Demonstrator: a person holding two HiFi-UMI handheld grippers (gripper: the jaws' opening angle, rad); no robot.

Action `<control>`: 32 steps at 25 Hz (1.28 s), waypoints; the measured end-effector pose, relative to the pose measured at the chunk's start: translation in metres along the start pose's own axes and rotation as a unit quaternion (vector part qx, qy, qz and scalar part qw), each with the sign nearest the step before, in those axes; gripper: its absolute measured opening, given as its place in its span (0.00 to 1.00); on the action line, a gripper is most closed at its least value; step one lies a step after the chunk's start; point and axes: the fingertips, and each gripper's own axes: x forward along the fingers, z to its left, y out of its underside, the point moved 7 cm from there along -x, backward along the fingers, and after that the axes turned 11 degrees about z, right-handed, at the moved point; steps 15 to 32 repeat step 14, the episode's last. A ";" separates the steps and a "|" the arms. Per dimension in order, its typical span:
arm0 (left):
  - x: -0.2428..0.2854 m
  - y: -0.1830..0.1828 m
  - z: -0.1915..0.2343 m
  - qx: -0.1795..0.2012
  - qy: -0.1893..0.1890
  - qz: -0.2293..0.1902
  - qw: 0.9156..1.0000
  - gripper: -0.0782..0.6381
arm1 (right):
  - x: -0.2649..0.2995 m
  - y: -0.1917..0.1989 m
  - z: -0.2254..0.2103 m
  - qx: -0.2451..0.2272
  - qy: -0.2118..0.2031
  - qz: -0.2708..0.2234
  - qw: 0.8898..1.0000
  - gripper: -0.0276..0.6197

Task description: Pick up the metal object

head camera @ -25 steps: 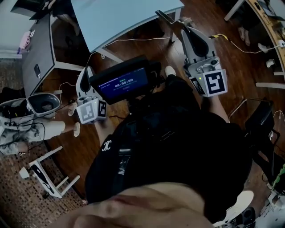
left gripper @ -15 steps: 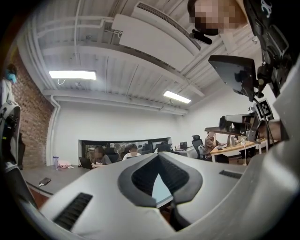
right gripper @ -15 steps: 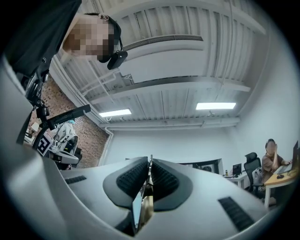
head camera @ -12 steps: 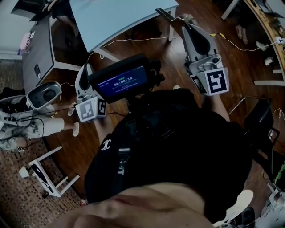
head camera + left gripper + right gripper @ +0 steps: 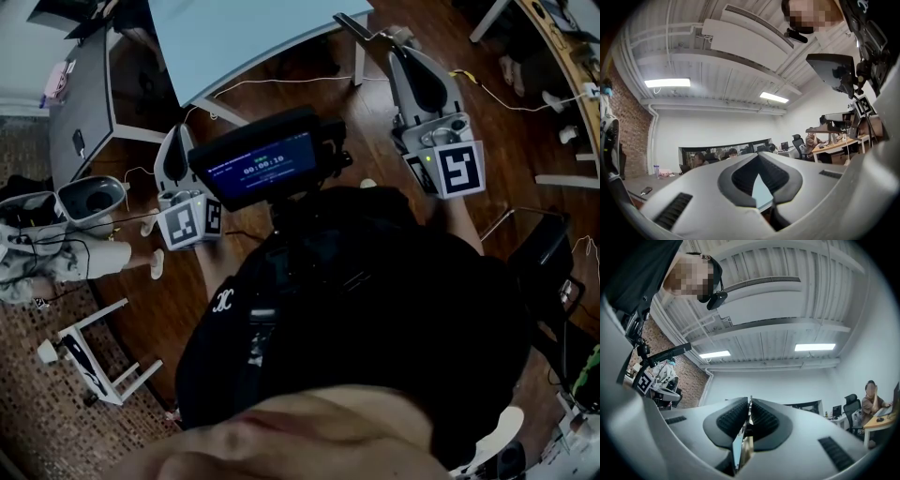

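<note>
Item 1, nearest: the person's dark-clad torso, with a small lit screen (image 5: 265,167) mounted at chest height in front of it.

Item 2: left gripper (image 5: 758,159), held to the left of the screen and aimed forward and upward.
- Jaws stand slightly apart.
- Only a sliver of pale blue shows through the gap.
- It holds nothing and touches nothing.

Item 3: right gripper (image 5: 750,404), to the right of the screen and reaching further forward than the left. Its marker cube (image 5: 457,170) faces up.
- Jaws are pressed almost together, pinching the metal object (image 5: 738,442).
- This is a thin, flat, reflective strip caught edge-on between the ribbed pads.

Item 4, relation of object to hand:
- The strip is already in the right gripper and resting on nothing.
- Its long axis runs along the jaws. In the head view it appears to project past the fingertips toward the table.
- The left gripper is well apart from it, across the body.
- Judged status: the lift looks done, and the grip sits on a narrow edge, so twisting could let the strip pivot.

Item 5, beyond: a light-blue table (image 5: 244,37) ahead, standing on a dark wooden floor (image 5: 309,89).
</note>
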 end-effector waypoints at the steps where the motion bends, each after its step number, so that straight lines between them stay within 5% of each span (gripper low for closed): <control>1: 0.000 0.001 0.003 0.005 -0.006 -0.005 1.000 0.13 | 0.000 0.000 0.000 -0.001 0.000 0.001 1.000 0.06; 9: 0.000 -0.002 0.012 0.066 -0.031 -0.028 0.997 0.13 | 0.000 0.000 -0.001 -0.003 -0.001 -0.001 1.000 0.06; 32: -0.002 -0.005 0.015 0.068 -0.036 -0.036 0.996 0.13 | 0.001 0.000 -0.001 -0.005 -0.004 0.000 1.000 0.06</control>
